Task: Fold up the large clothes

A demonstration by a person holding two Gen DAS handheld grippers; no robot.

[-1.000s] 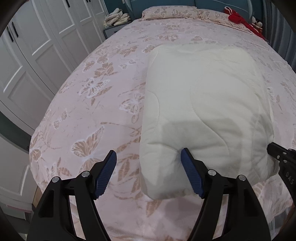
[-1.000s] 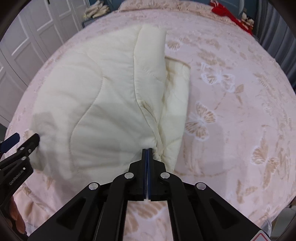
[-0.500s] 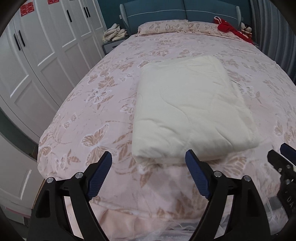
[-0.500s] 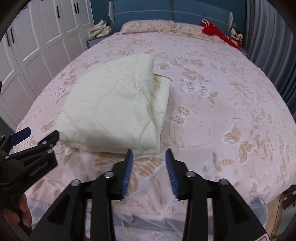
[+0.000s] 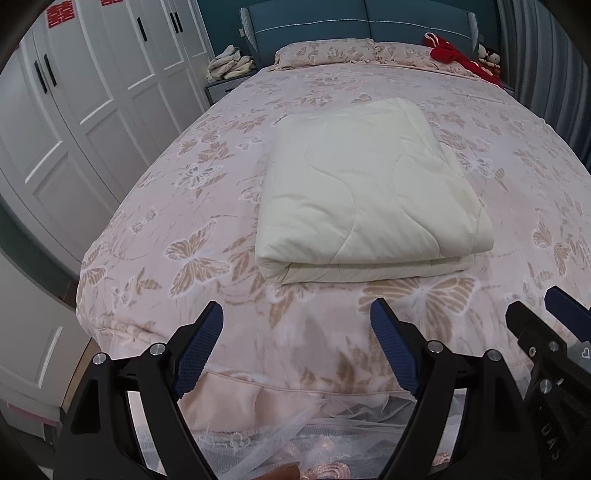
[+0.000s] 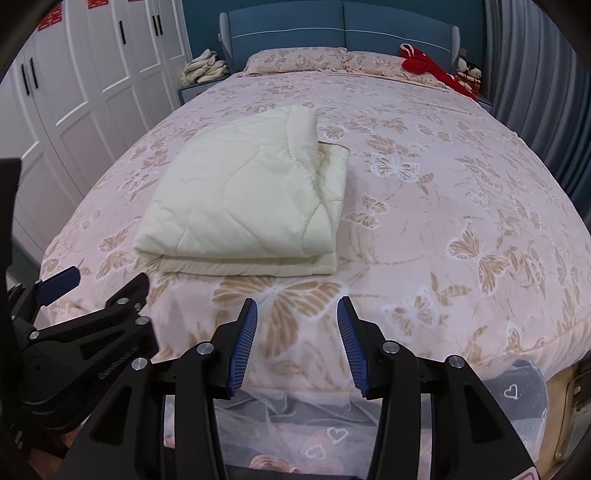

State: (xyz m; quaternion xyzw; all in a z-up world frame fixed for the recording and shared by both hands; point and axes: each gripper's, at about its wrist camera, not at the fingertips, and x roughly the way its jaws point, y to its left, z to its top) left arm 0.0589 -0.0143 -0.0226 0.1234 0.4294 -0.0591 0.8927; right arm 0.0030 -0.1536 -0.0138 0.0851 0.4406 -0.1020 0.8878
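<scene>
— Quilt (image 5: 369,192): where did it lie?
— Folded on the bedspread (image 5: 192,206). My left gripper (image 5: 297,332) gaped, holding nothing; my right gripper (image 6: 297,325) was spreading, nothing between its pads.

The folded quilt (image 5: 365,192) lies on the near half of the bed (image 5: 177,236), toward the wardrobe side, and is the only bulk on the bedspread there; a bare strip of bedspread separates its near edge from the foot of the bed, and the wide stretch to its right in the right wrist view is open all the way back. At the head end, pillows (image 6: 295,59), a red garment (image 6: 424,66) and the headboard (image 6: 340,26) close off the far edge. The wardrobe (image 5: 92,110) crowds the left side of the bed, a nightstand (image 6: 195,88) piled with cloth fills that far corner, and a curtain (image 6: 535,92) hems in the right.
</scene>
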